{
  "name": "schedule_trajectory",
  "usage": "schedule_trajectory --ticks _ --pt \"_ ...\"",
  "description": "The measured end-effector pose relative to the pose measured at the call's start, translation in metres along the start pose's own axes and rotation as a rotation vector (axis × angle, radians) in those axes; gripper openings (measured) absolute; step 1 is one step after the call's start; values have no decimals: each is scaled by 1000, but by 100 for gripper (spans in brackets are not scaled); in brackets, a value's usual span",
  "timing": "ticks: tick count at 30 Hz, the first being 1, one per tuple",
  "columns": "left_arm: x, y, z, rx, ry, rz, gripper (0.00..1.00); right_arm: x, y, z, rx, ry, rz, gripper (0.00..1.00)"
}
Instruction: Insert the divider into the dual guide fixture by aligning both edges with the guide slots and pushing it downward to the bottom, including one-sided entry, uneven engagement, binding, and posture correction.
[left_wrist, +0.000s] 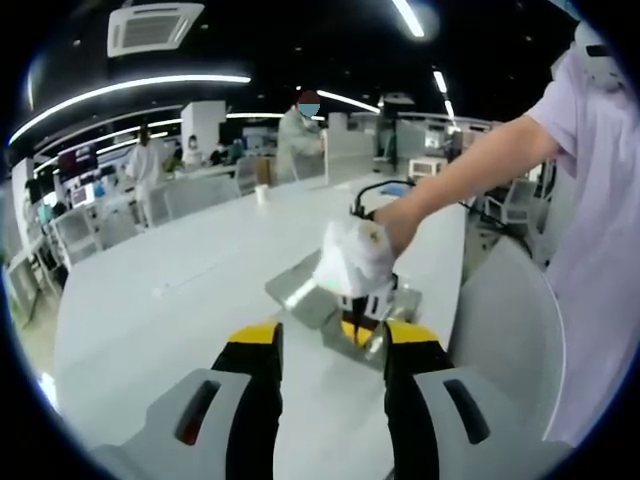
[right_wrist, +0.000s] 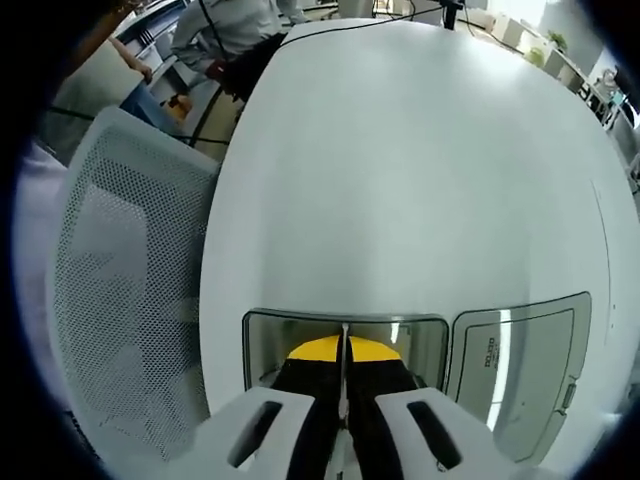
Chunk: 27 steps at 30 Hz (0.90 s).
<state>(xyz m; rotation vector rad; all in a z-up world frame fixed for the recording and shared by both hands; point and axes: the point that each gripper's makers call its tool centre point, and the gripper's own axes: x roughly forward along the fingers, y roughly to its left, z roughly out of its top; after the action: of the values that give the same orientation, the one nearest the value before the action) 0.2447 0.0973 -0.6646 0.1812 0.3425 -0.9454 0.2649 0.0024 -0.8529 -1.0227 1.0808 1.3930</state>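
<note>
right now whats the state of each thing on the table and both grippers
left gripper: fingers open, holding nothing, above the table
right gripper: fingers shut on the thin divider, edge-on above the fixture
fixture: metal tray on the table, divider over it, seating can't be told
second tray: flat beside the fixture
table: white
chair: mesh back, at the table edge

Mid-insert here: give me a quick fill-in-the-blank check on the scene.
1. The right gripper has its jaws ____ on the thin metal divider.
2. The left gripper has its jaws ____.
3. The shiny metal fixture rests on the ____ table.
Missing words: shut; open; white.
</note>
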Motion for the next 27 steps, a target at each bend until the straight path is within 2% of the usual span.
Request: schedule_trajectory --ticks 15,27 --pt "-3 2 0 -4 -4 14 37 3 -1 -1 -13 -2 -19 0" --pt "-6 3 -2 -9 -2 22 39 3 -2 0 15 6 -18 0"
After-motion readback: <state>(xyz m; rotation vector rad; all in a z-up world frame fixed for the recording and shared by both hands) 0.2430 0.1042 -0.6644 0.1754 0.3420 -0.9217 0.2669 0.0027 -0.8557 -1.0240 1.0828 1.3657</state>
